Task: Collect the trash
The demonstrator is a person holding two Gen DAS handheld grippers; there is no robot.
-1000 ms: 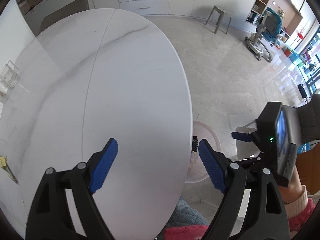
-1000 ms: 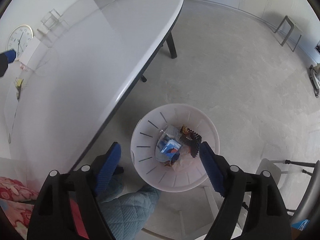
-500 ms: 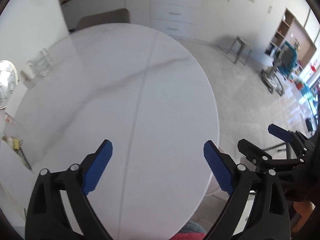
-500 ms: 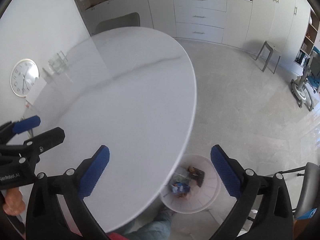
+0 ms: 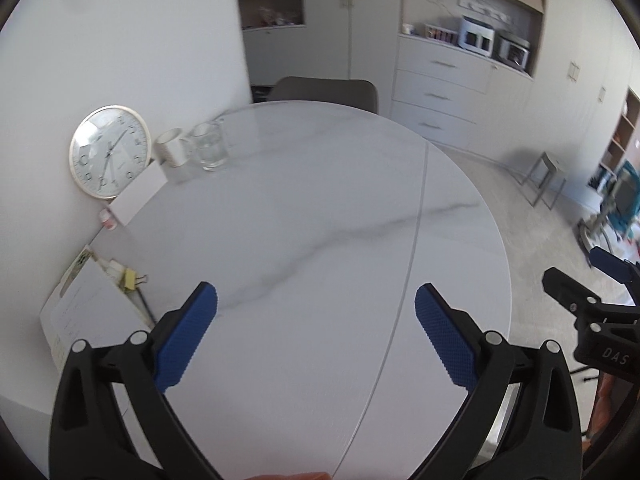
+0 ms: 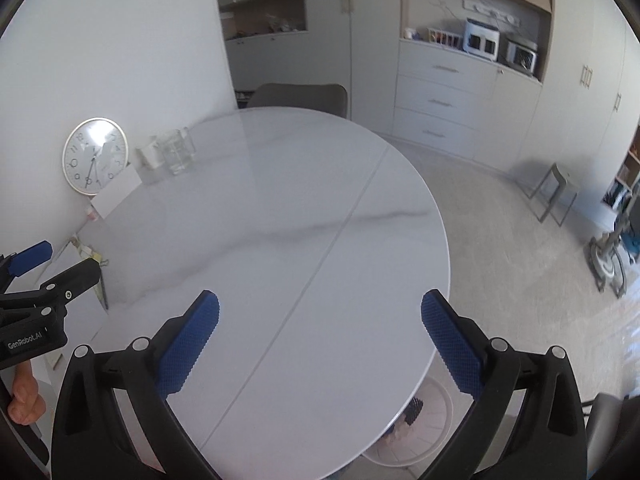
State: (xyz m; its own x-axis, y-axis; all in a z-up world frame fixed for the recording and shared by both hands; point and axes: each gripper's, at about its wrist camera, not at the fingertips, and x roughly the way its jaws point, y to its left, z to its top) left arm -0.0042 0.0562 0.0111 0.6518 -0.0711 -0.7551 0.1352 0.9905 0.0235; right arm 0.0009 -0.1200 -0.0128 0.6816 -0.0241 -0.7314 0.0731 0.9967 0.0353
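Note:
My left gripper (image 5: 316,308) is open and empty above the near part of a white marble oval table (image 5: 320,208). My right gripper (image 6: 320,316) is open and empty too, above the table's near right edge (image 6: 436,280). A white slotted trash bin (image 6: 420,428) stands on the floor under that edge, mostly hidden by the tabletop; dark and tan wrappers (image 6: 412,414) show inside it. The right gripper shows at the right of the left wrist view (image 5: 592,296), and the left gripper at the left of the right wrist view (image 6: 40,280).
At the table's left side stand a round wall clock (image 5: 110,152), a tape roll (image 5: 172,148), a glass jar (image 5: 208,146), a white box (image 5: 140,196), and papers with a yellow binder clip (image 5: 130,280). A grey chair (image 5: 324,88), drawers (image 5: 440,96) and a stool (image 5: 548,176) lie beyond.
Both grippers have tilted up from the floor and bin to face across the table. The bin has slid almost out of the right wrist view. Both stay open.

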